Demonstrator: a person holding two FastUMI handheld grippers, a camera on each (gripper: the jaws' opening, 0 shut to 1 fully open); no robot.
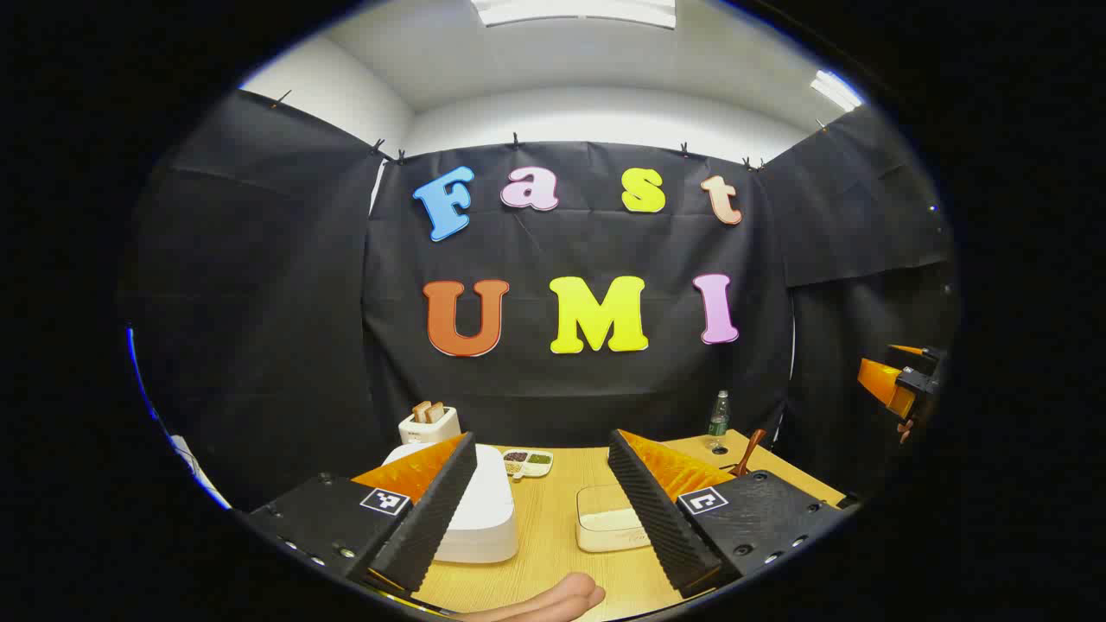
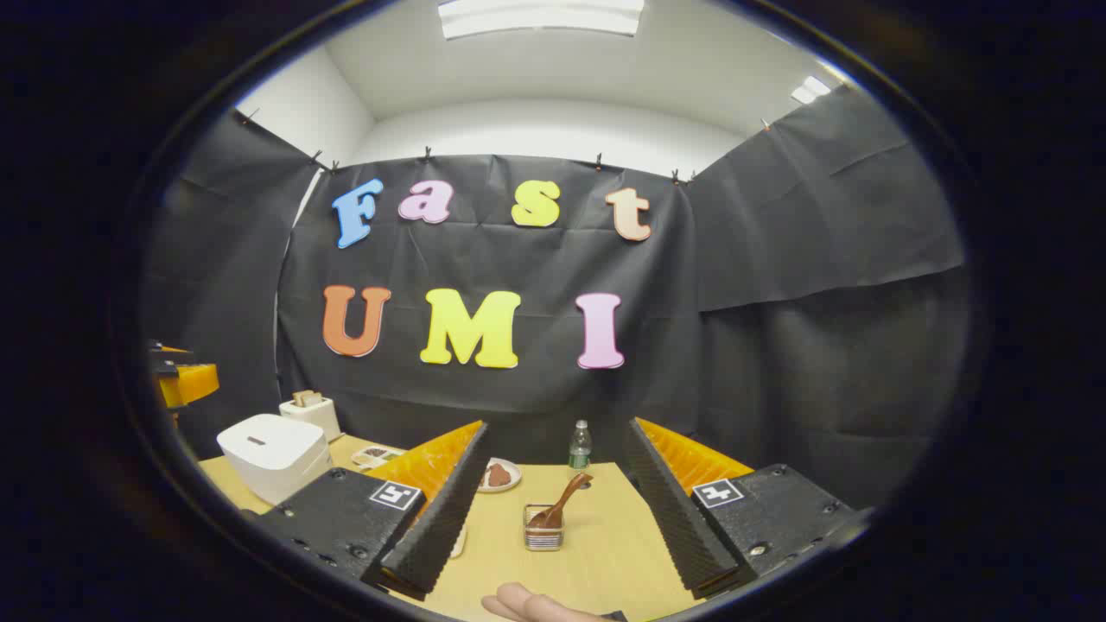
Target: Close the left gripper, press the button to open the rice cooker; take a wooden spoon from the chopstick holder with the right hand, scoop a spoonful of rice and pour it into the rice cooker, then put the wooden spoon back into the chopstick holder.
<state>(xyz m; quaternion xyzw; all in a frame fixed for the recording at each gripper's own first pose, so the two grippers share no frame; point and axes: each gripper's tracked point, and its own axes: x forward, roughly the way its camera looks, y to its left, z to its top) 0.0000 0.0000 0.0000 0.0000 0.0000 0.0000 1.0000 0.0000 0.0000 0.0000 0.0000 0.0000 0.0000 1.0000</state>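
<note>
In the left gripper view the white rice cooker (image 1: 484, 514) sits with its lid down, low on the wooden table, partly behind my left finger. My left gripper (image 1: 542, 445) is open above the table with nothing between its fingers. A cream container of rice (image 1: 605, 523) stands to the cooker's right. In the right gripper view the clear chopstick holder (image 2: 544, 531) stands ahead between the fingers, the wooden spoon (image 2: 563, 504) leaning in it. My right gripper (image 2: 557, 428) is open, well short of the holder. The rice cooker (image 2: 275, 453) lies far left.
A toaster with bread (image 1: 429, 423), a small divided dish (image 1: 527, 462) and a bottle (image 1: 719, 415) stand along the table's back. A plate with something brown (image 2: 499, 475) is behind the holder. A person's fingertip (image 1: 553, 600) shows at the near edge.
</note>
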